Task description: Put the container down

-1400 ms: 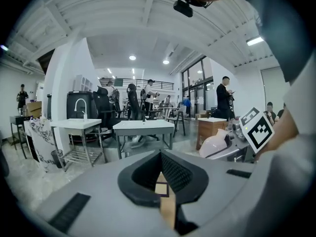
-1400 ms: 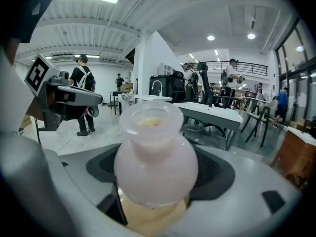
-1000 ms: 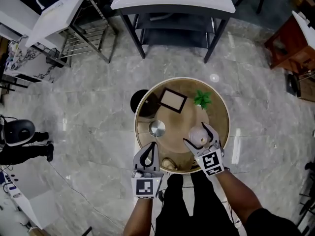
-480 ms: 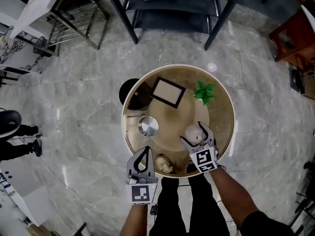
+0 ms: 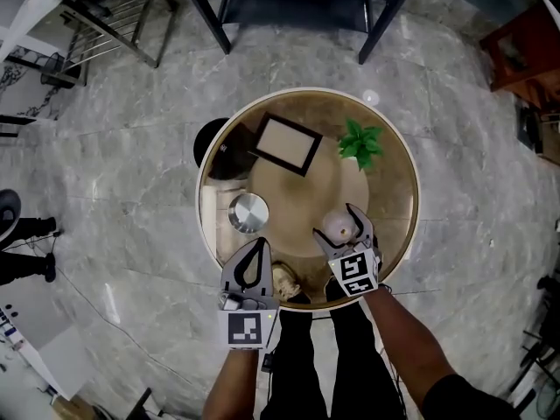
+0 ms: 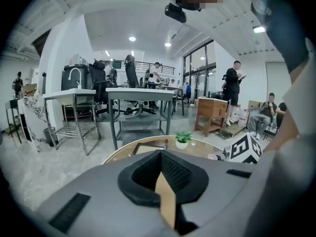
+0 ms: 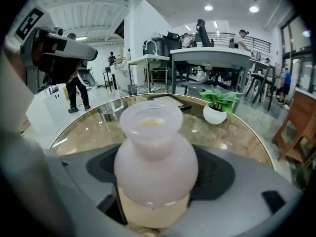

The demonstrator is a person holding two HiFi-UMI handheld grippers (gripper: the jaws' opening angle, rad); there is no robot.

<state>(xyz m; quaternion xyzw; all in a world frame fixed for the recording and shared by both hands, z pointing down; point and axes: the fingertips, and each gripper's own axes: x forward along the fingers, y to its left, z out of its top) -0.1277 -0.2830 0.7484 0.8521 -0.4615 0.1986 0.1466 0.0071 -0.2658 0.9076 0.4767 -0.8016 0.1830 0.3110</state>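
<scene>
A frosted pale pink container [image 7: 155, 157] with a wide mouth and beige contents low inside stands upright between the jaws of my right gripper [image 7: 158, 181], which is shut on its body. In the head view the container [image 5: 337, 227] and right gripper [image 5: 339, 226] are over the near right part of the round glass table [image 5: 404, 191]. Whether its base touches the glass is hidden. My left gripper [image 5: 259, 245] is shut and holds nothing, at the table's near edge to the container's left. In its own view the left gripper [image 6: 163, 177] has its jaws together.
On the table lie a dark picture frame [image 5: 284, 143], a small potted plant [image 5: 360, 145], a metal bowl [image 5: 248, 212] and a small beige object [image 5: 284, 280] beside the left gripper. A dark desk's legs [image 5: 199, 11] stand beyond the table on the marble floor.
Both grippers have come down closer to the tabletop, the right one still carrying the container. The head view has shifted, so the table sits higher and larger in the frame.
</scene>
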